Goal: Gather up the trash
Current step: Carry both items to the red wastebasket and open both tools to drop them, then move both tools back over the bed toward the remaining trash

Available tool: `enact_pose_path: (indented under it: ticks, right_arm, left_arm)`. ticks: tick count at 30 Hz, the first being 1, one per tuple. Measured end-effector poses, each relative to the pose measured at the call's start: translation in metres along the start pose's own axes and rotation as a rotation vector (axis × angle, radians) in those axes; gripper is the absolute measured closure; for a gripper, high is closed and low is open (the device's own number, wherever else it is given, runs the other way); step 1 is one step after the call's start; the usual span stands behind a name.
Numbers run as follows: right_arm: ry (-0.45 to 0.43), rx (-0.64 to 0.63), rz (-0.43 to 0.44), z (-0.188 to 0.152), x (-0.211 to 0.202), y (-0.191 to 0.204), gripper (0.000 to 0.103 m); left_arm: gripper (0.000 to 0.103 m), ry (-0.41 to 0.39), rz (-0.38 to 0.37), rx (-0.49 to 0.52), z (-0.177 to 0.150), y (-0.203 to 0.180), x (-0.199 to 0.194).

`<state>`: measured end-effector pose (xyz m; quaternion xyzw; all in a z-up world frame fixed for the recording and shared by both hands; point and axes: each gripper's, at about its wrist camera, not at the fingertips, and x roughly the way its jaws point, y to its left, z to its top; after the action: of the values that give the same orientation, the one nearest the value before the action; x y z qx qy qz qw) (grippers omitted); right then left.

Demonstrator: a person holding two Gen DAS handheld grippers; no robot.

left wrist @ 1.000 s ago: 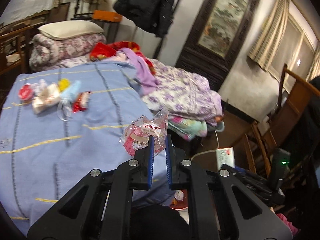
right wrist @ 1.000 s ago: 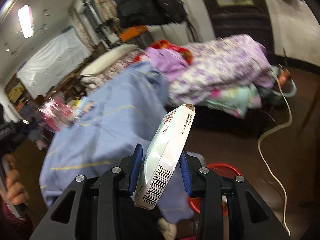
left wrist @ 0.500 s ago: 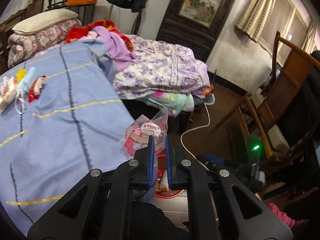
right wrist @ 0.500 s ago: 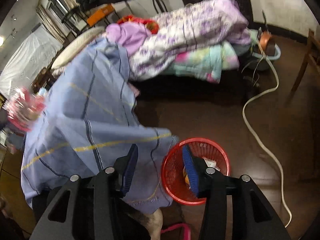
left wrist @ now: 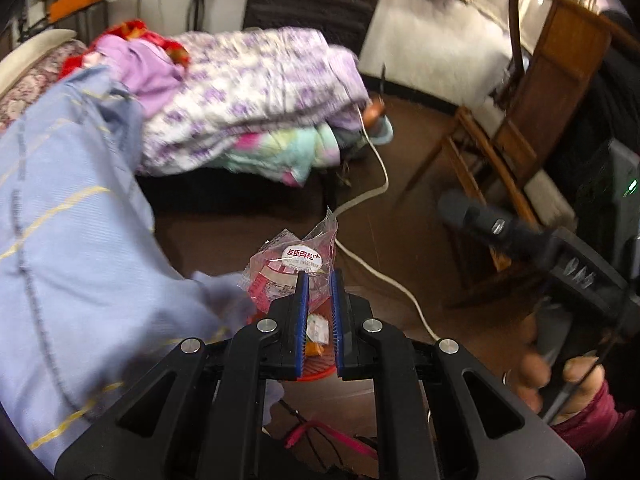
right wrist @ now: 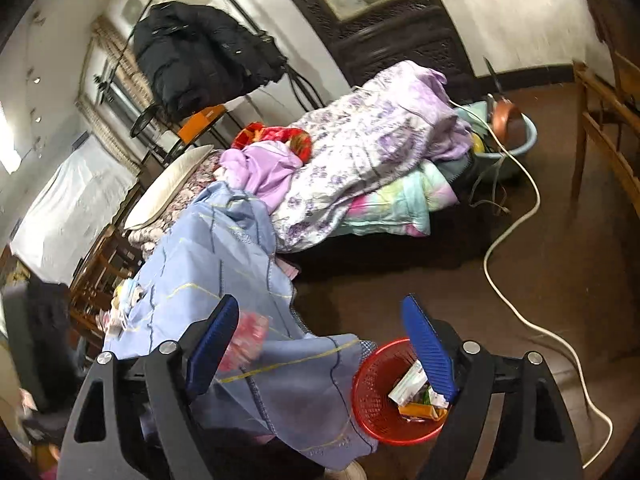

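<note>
Left tool [left wrist: 318,280]: blue pads drawn together and clamped on the lower edge of a clear snack wrapper [left wrist: 290,264], which carries a white oval label and pink-red printing and stands up crumpled above the fingertips. Directly beneath the pads, seen through the narrow gap between the fingers, lies part of the red basket [left wrist: 316,374] with a few pieces of rubbish inside.

Right tool [right wrist: 320,344]: jaws opening, now wide apart, with nothing between the pads. Its right finger [right wrist: 428,348] overlaps the view of the red basket [right wrist: 372,392], which stands on the brown floor [right wrist: 540,264] just beside the hanging corner of a blue cloth [right wrist: 224,256] with yellow stripes. Inside the basket are a white carton [right wrist: 406,382] and an orange packet; other contents are too small to tell. A blurred pink wrapper [right wrist: 244,340] appears behind the left finger of this tool.

Further rubbish [right wrist: 124,300] rests on top of the blue cloth, at its far left edge, well apart from the basket.

Surroundings: a pile of purple floral bedding [right wrist: 372,148], a white cable [right wrist: 516,220] trailing across the floor, a wooden chair [left wrist: 532,92]. In the left wrist view, a hand [left wrist: 560,372] in a magenta sleeve grips the right tool's handle.
</note>
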<state>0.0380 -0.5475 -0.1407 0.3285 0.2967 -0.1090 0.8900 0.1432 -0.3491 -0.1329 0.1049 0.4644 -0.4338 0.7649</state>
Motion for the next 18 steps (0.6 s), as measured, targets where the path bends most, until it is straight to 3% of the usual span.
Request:
enact_pose_path:
  ticks: [3,6,9,10,11,13,18]
  right_arm:
    - [-0.021,-0.039,-0.069,0.001,-0.004,-0.005,0.021]
    - [-0.019,-0.047,-0.084,-0.001,-0.004,-0.010,0.021]
    - [-0.019,-0.053,-0.089,-0.001,-0.004,-0.012,0.021]
    - [-0.022,-0.056,-0.091,-0.001,-0.006,-0.012,0.021]
    - [-0.028,-0.060,-0.091,-0.001,-0.008,-0.013,0.021]
    - [-0.033,-0.063,-0.087,0.000,-0.009,-0.011,0.021]
    - [-0.035,-0.063,-0.072,-0.001,-0.013,-0.004,0.021]
  left_arm:
    - [0.091,0.074,-0.009,0.025,-0.002,-0.007,0.033]
    - [0.089,0.129,-0.008,0.038,-0.002,-0.011,0.055]
    - [0.080,0.151,-0.006,0.037,0.001,-0.011,0.063]
    - [0.071,0.143,-0.007,0.034,0.002,-0.010,0.061]
    - [0.054,0.132,-0.004,0.032,0.003,-0.010,0.058]
    - [0.030,0.087,0.022,0.017,0.006,-0.007,0.046]
    - [0.029,0.023,0.033,-0.012,0.011,0.002,0.018]
